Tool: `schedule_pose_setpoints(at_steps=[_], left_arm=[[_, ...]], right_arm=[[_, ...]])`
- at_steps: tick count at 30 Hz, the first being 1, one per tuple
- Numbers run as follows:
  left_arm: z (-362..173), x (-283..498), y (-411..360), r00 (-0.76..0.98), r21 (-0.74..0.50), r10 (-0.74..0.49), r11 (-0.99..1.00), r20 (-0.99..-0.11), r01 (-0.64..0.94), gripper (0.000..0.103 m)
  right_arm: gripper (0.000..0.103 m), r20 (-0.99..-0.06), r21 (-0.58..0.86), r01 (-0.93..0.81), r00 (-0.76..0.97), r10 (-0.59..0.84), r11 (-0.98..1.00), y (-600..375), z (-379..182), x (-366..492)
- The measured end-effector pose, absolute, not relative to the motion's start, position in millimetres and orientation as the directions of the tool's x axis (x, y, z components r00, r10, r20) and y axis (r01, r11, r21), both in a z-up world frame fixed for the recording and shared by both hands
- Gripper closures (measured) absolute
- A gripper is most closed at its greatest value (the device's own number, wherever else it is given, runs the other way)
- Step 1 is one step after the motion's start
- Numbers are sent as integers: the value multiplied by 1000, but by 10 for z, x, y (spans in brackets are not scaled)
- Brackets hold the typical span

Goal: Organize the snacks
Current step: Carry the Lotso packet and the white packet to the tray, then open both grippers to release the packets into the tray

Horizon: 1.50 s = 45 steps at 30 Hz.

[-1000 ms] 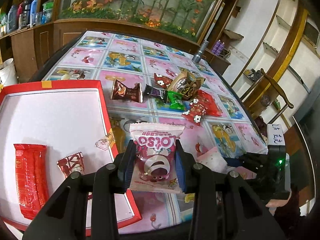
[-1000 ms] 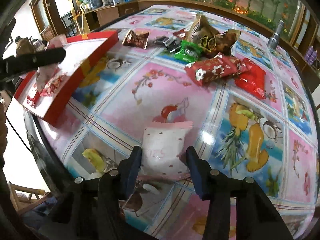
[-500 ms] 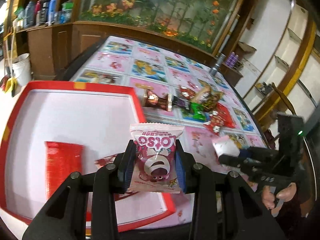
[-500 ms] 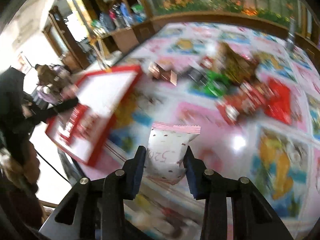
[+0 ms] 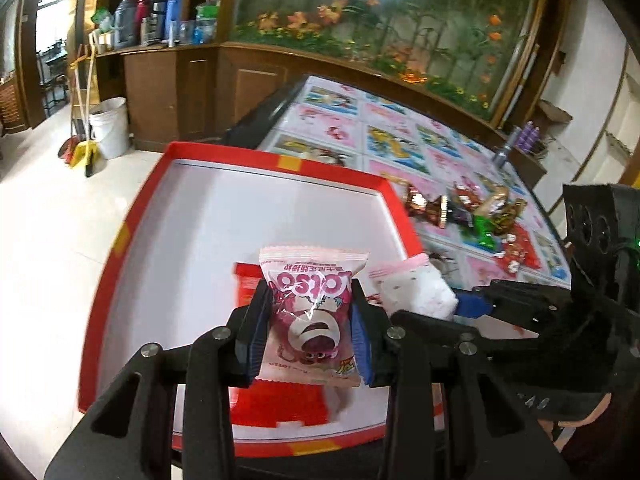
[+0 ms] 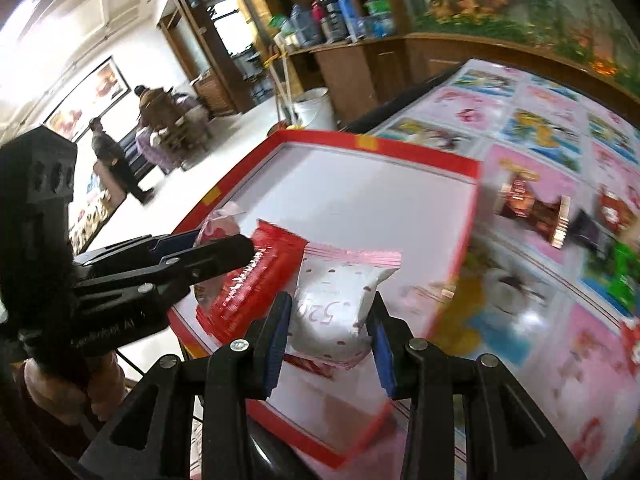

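My left gripper [image 5: 308, 336] is shut on a pink Lotso snack packet [image 5: 310, 320], held above the red-rimmed white tray [image 5: 240, 208]. My right gripper [image 6: 330, 320] is shut on a white packet with pink dots [image 6: 336, 312], also over the tray [image 6: 360, 184]. In the left wrist view the right gripper [image 5: 452, 304] comes in from the right with its white packet [image 5: 416, 292]. A long red packet [image 6: 248, 280] lies in the tray under both grippers. In the right wrist view the left gripper [image 6: 224, 244] shows at the left, its pink packet [image 6: 216, 228] partly hidden.
More snacks lie in a pile on the patterned tablecloth beyond the tray: a brown wrapped one [image 5: 424, 206], a green one [image 5: 484, 228], red ones [image 5: 516, 252]. A wooden cabinet [image 5: 192, 84] and a white bucket [image 5: 108, 126] stand past the table's far-left corner. People stand far off [image 6: 116, 156].
Both grippers swung left from the tablecloth to over the tray with their packets. The right gripper closed on the white packet, lifted it and drew up beside the left one.
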<state>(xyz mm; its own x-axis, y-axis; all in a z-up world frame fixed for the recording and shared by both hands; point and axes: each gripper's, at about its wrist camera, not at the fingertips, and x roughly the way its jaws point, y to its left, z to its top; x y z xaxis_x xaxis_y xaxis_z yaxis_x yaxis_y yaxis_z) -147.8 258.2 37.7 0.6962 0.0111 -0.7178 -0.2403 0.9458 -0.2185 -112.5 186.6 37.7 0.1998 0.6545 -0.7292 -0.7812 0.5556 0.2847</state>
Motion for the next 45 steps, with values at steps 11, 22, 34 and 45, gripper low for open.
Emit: schedule_pose_setpoints(at_steps=[11,22,34,45], left_arm=[[232,-1461,2767,642,-136,123,931,-756,-339,55],[489,-1557,2779,685,-109,211,913,-698,-392,31],[777,-1222,1829,737,-1,94,992,-669,-127,18],[613,-1024,1100,688,51,5,998,-726,46,18]], right_arm=[[60,-750,241,-794,213,627,558,2155,298,-1078],[53,-631,328,-719,317,708,613,1373,569,-792],[46,-595,346,-486,548,588,803,-157,596,-310],[41,-668,439,-288,529,524,851,-1102,248,-8]])
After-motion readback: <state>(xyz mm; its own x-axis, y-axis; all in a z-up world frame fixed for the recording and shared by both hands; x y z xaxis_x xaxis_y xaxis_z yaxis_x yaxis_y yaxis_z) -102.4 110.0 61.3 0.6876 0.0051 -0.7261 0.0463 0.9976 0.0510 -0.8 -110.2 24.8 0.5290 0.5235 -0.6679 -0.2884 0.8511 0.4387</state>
